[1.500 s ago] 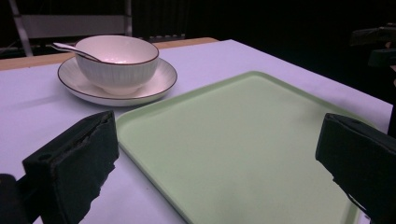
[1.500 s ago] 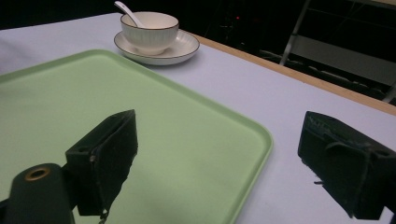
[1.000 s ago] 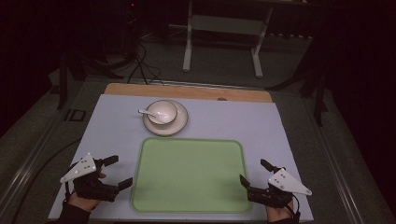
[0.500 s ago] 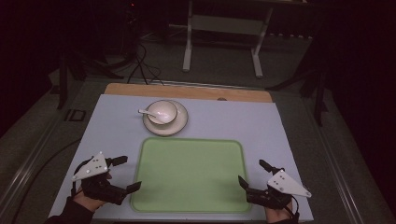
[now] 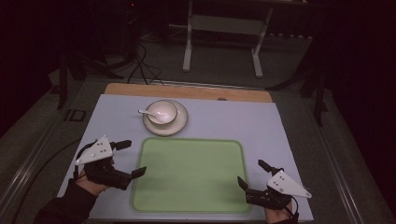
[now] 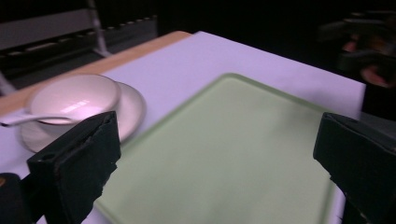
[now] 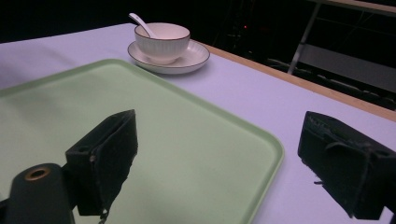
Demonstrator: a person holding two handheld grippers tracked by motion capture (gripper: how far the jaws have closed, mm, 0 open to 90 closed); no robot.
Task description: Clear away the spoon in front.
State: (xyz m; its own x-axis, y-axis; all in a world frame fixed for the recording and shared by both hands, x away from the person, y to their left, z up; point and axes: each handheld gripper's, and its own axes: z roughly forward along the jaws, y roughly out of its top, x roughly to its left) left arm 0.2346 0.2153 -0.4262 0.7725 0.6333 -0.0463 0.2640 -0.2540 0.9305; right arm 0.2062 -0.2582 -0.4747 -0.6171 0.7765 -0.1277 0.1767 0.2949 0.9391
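**Both grippers open at the tray's near corners**

While both stand wide open and empty, the left gripper (image 5: 122, 158) straddles the green tray's (image 5: 187, 172) left edge and the right gripper (image 5: 254, 177) its right corner. Judging by this, the approach is in hand; next, likely the bowl (image 5: 162, 112) on its saucer (image 5: 180, 125) beyond the tray, well apart.

Both grippers black w/ blocky black jaws, grey 3-cornered top plates w/ small dots; dark sleeve (image 5: 60, 210) on left arm.
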